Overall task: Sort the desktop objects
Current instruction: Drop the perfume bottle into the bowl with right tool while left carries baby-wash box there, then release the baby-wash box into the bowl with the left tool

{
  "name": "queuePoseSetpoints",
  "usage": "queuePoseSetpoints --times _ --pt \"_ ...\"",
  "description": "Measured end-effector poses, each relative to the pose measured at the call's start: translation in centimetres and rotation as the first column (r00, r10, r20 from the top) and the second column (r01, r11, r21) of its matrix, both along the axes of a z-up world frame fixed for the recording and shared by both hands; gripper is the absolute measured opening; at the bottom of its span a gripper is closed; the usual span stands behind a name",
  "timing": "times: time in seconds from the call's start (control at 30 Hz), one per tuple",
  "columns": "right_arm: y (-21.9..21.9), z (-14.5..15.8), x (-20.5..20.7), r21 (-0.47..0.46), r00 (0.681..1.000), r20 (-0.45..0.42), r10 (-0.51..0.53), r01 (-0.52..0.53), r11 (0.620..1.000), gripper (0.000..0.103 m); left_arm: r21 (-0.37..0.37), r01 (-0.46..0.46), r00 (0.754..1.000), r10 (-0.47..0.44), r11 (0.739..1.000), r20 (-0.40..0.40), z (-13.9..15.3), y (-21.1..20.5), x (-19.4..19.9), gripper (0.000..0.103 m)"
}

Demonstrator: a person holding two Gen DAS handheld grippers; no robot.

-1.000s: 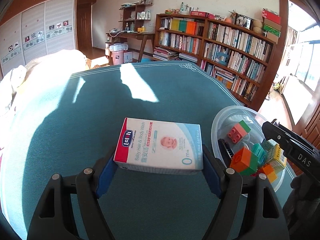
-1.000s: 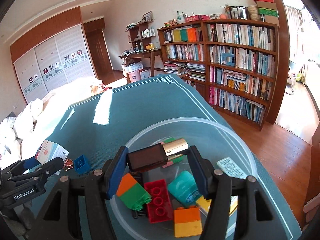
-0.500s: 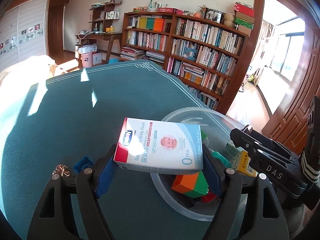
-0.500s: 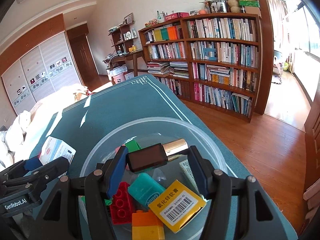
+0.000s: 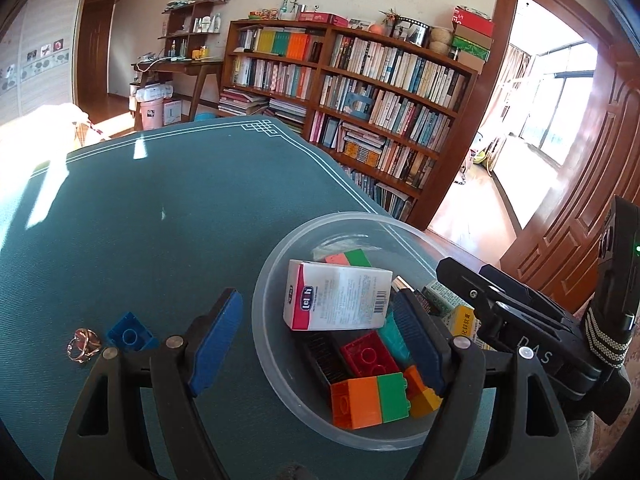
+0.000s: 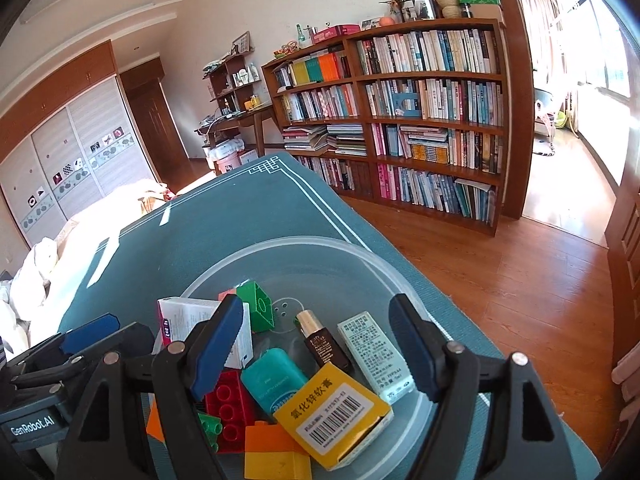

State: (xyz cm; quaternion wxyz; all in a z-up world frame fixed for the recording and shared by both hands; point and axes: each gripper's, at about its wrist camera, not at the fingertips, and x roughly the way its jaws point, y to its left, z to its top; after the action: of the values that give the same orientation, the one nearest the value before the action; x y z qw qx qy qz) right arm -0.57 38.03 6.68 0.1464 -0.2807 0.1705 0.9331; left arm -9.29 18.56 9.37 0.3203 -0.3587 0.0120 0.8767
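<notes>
A clear plastic bowl (image 5: 276, 264) (image 6: 360, 256) sits at the table's right edge, holding toy bricks, small boxes and tubes. The white baby-wash box (image 5: 336, 300) (image 6: 182, 316) lies in it on top of the bricks, free of any grip. The brown bottle with a gold cap (image 6: 322, 340) lies in the bowl beside a white box (image 6: 374, 356) and a yellow box (image 6: 332, 412). My left gripper (image 5: 320, 344) is open above the bowl's near side. My right gripper (image 6: 316, 348) is open above the bowl.
A blue brick (image 5: 130, 334) and a small gold ring (image 5: 82, 344) lie on the green table cloth (image 5: 160, 208) left of the bowl. A bookshelf (image 6: 420, 120) and wood floor are beyond the table's right edge.
Both grippers opened. The baby-wash box dropped from the left gripper into the bowl, and the brown bottle dropped from the right gripper into the bowl. The left gripper moved right over the bowl.
</notes>
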Motion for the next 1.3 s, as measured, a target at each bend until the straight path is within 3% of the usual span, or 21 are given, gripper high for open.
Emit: queuePoseSetpoints --times 0.4,0.77,1.3 --pt "-4.1 0.6 -1.0 0.008 0.993 -0.010 0.120 -0.120 0.993 0.079 -0.052 -0.190 0.981 0.187 0.980 -0.048 -0.3 -6.2 -1.2 0.081" --pt "-9.7 0.6 -2.0 0.038 0.961 -0.004 0.276 -0.276 0.960 0.079 -0.093 -0.343 0.939 0.341 0.935 -0.037 -1.3 -11.5 -2.6 0.081" --pt "-15.8 -0.9 -3.1 0.071 0.901 0.064 0.429 -0.433 0.899 0.079 -0.123 -0.396 0.916 0.400 0.910 0.009 -3.3 -13.8 -3.7 0.081"
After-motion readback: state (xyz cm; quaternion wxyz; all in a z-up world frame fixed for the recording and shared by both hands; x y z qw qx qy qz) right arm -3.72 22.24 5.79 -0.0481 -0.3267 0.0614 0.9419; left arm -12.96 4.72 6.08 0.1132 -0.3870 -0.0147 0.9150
